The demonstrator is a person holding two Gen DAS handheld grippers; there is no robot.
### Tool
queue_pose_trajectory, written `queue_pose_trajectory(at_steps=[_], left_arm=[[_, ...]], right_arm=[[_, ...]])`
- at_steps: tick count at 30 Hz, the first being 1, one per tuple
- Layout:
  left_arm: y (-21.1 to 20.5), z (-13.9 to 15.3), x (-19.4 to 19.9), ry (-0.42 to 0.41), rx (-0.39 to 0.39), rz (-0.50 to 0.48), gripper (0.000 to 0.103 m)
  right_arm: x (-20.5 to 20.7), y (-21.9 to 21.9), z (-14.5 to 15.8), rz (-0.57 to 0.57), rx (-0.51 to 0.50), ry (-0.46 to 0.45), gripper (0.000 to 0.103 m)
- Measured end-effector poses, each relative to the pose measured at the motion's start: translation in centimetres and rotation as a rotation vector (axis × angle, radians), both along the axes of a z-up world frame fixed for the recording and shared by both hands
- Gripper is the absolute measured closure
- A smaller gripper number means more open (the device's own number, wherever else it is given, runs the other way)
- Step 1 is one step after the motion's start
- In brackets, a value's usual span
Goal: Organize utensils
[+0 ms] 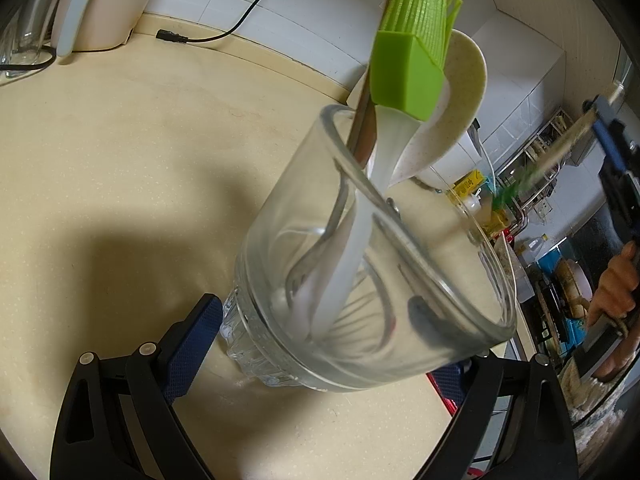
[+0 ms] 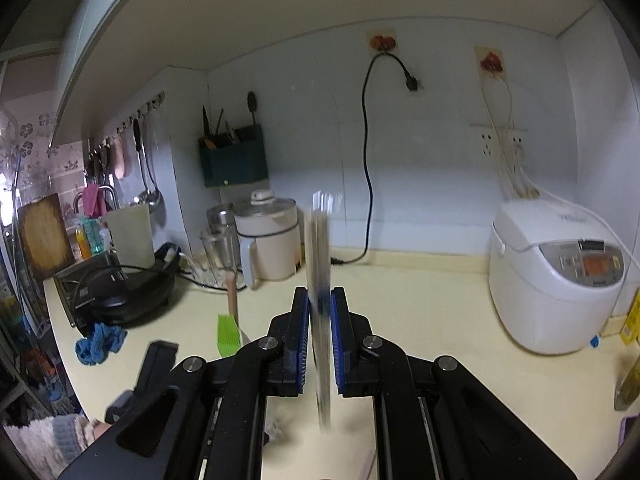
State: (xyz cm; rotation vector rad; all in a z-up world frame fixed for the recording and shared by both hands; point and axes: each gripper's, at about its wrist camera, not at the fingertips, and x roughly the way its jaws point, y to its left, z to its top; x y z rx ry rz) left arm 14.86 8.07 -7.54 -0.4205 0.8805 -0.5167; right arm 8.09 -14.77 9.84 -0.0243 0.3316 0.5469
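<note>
While your left gripper (image 1: pixel 316 360) clamped the tilted glass jar (image 1: pixel 372 264) holding the green silicone brush (image 1: pixel 412 48), your right gripper (image 2: pixel 320 336) pinched a blurred, slender utensil (image 2: pixel 320 280) aloft, which could slip or strike the jar's rim.

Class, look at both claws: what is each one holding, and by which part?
The left claw clamps the glass jar near its base. The right claw is shut on a thin blurred utensil, gripped partway along its length.
</note>
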Motion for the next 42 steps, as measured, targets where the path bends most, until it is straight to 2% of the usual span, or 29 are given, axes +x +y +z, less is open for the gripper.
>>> queue_pose_trajectory(at_steps=[8,15,23,27,33,36,42], left_arm=[[0.2,0.0,0.1,0.001,-0.009,0.0,0.008],[0.3,-0.1,0.1,0.001,-0.016,0.0,0.008],[0.2,-0.1,0.0,0.001,-0.014,-0.001,0.007],[0.2,0.0,0.1,0.001,-0.007,-0.001,0.007],[0.2,0.0,0.1,0.0,-0.008,-0.001,0.007],[0.2,0.0,0.1,0.0,-0.008,-0.001,0.007],[0.2,0.0,0.1,0.0,-0.007,-0.001,0.007]], right_arm=[[-0.3,1.6,2.4,0.031,0.001,-0.056,0.093],[0.5,1.6,0.3,0.042,-0.01,0.02,0.093],[1.4,-1.1,-0.3,0.033,0.098,0.089,0.093],[1.1,-1.4,1.1,0.034,0.111,0.057,0.093],[1.1,-0.4,2.7,0.04,0.064,0.019,0.093],[1.6,-0.1,1.7,0.024,0.023,0.044,0.093],[2.3,-0.9,-3.7,0.037,-0.047,0.221,0.093]])
